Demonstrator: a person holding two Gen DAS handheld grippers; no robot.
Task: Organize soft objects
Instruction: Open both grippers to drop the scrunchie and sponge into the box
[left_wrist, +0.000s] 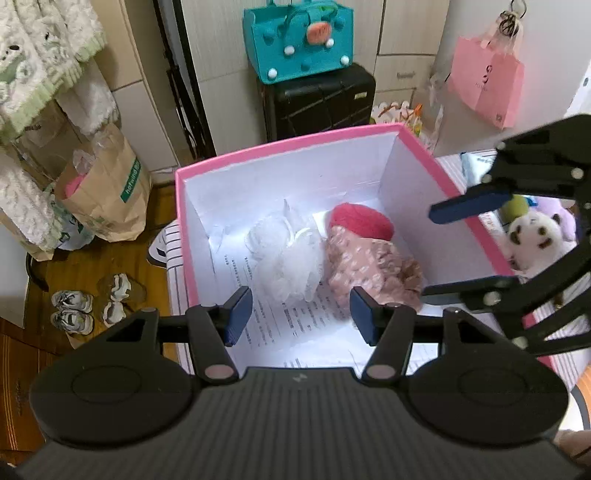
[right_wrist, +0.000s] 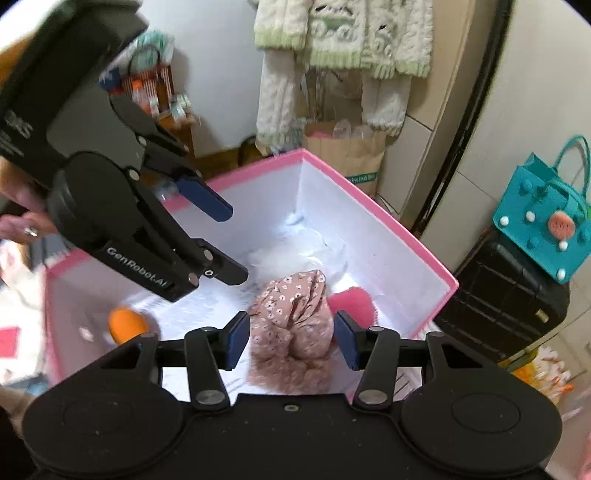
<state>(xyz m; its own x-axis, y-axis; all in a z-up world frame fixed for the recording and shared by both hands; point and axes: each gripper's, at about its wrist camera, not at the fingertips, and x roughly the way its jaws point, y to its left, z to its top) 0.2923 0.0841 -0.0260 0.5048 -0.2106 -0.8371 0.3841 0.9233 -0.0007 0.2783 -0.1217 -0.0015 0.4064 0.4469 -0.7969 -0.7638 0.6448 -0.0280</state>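
Observation:
A pink box (left_wrist: 280, 149) with white inner walls stands below both grippers. On the printed paper at its bottom lie a white mesh pouf (left_wrist: 286, 258), a pink floral cloth (left_wrist: 369, 269) and a red woolly ball (left_wrist: 364, 221). My left gripper (left_wrist: 301, 315) hangs open over the box's near side with nothing between its pads. My right gripper (left_wrist: 454, 251) is open over the box's right wall. In the right wrist view the floral cloth (right_wrist: 291, 332) shows between the pads of the right gripper (right_wrist: 291, 339), untouched. An orange object (right_wrist: 125, 325) lies blurred at the left. The left gripper (right_wrist: 225, 240) is open.
A teal felt bag (left_wrist: 299, 40) sits on a black suitcase (left_wrist: 319, 103) behind the box. A pink paper bag (left_wrist: 487, 85) hangs at the right, and plush toys (left_wrist: 535, 240) lie beside the box. A brown paper bag (left_wrist: 107, 192) and shoes (left_wrist: 74, 310) are on the wooden floor at the left.

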